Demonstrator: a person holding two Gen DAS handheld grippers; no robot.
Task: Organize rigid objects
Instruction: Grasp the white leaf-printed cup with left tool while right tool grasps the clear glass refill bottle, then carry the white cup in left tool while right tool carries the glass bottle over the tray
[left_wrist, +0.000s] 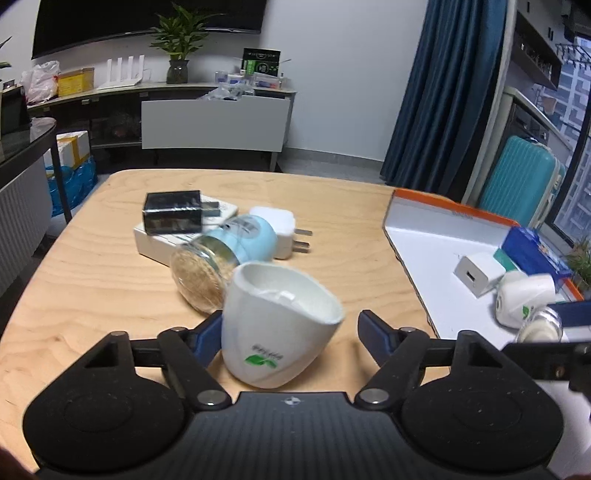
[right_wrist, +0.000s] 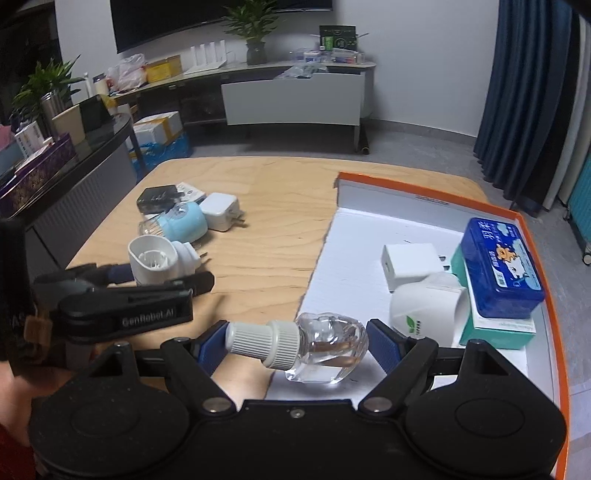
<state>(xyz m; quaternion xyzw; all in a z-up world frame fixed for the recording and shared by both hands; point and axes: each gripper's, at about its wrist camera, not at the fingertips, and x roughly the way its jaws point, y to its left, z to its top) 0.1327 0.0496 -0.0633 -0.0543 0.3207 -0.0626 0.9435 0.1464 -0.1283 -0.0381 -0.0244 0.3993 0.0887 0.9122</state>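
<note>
Orange-rimmed and white inside, the open cardboard box (right_wrist: 413, 206) at one end of the wooden worktop (right_wrist: 273, 206) is the marker of how far the tidying has got. Already in the box are a white USB charger (right_wrist: 406, 266), a white plug-in cup with a green leaf logo (right_wrist: 428, 310) lying on its side, and a blue tin (right_wrist: 502, 266) stacked on a teal carton (right_wrist: 495, 332) against the box's far side wall. At the box's near edge, the right gripper (right_wrist: 295, 349) has a clear glass bottle with a ribbed white cap (right_wrist: 306, 347) lying crosswise between its fingers; the blue pads stand wide, and whether they press on the bottle or merely flank it cannot be told, though it looks close to being set down inside. Outside the box, a good stretch of bare wood away, the left gripper (left_wrist: 284, 332) frames a second white cup with the leaf logo (left_wrist: 277, 325); one finger touches it, the other stands clear, so it is not yet clamped. Beyond that cup, farther from the box, wait a blue-capped bottle (left_wrist: 229, 258) on its side, a white plug adapter (left_wrist: 277, 229), a black charger (left_wrist: 173, 214) and the flat white pack (left_wrist: 159, 243) beneath it. By this count roughly half remains.
</note>
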